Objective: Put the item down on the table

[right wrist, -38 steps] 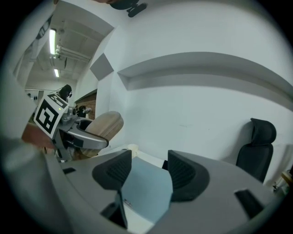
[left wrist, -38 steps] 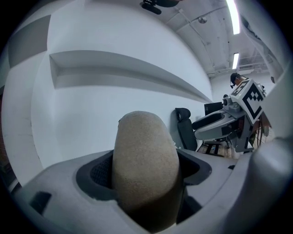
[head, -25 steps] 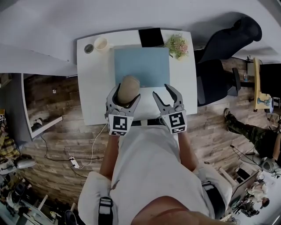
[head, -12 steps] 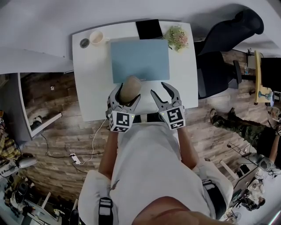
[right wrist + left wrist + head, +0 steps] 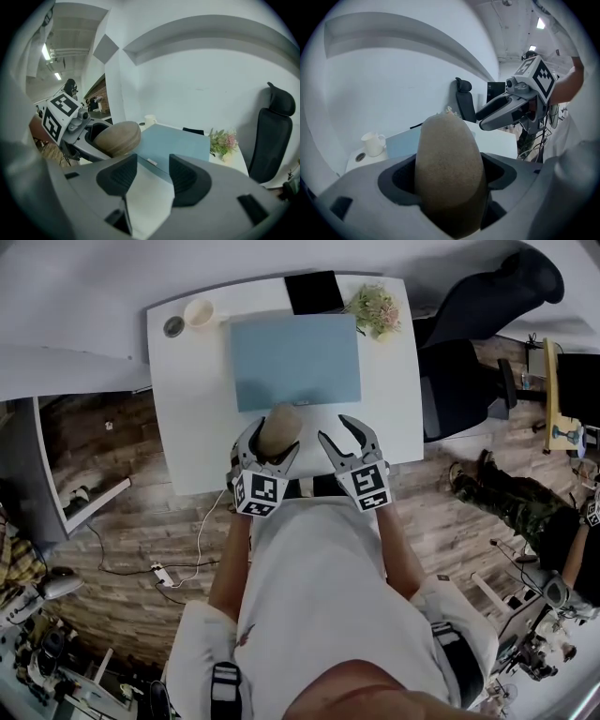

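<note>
There is one white table (image 5: 192, 409). On it lie one blue mat (image 5: 293, 360), one white cup (image 5: 199, 313), one small round thing (image 5: 173, 327), one flat black thing (image 5: 313, 292) and one bunch of flowers (image 5: 375, 307). One black chair (image 5: 487, 324) stands to the right of the table.

There is one brown item (image 5: 278, 427), shaped like an egg. There are two grippers.

The left gripper (image 5: 274, 435) pinches the brown item between its two jaws. The item's round end sticks up past the jaws. It is over the near part of the table, right at the near edge of the blue mat. No view shows if it touches the table.

The right gripper (image 5: 336, 430) is just beside the left one, on its right. Its jaws are spread apart with nothing between them.

Both grippers point away from the person, toward the mat. The person's arms reach forward, side by side, with the hands low in front of the body.
</note>
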Motion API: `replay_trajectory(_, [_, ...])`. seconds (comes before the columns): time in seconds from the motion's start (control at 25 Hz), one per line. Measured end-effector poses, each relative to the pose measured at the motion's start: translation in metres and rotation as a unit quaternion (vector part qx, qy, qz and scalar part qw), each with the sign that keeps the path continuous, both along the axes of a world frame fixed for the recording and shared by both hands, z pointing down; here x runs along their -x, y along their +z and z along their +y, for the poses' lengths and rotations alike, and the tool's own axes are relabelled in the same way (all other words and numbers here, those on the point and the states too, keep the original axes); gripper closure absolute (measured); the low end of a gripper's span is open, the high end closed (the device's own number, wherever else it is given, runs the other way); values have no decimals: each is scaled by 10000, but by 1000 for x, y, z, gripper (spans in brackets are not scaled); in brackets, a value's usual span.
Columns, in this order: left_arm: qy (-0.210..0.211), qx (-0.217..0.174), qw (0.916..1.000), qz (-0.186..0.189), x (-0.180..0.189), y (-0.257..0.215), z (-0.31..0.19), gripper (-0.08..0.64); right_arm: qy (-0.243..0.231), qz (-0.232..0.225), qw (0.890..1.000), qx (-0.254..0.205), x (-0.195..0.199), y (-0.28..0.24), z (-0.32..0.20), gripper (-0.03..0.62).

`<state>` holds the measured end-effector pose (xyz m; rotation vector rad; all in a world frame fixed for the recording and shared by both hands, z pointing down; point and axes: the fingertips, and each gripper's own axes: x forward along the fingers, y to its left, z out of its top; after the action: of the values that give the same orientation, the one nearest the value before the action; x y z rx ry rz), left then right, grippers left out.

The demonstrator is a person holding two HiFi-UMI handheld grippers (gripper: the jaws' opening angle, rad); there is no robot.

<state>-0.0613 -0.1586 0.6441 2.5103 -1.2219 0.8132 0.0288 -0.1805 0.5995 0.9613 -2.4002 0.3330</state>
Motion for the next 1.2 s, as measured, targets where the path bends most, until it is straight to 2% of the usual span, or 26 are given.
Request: replay_trajectory(1.2, [372, 859, 9954, -197, -21, 76, 21, 169, -249, 308, 9966, 720, -6, 62, 18, 377])
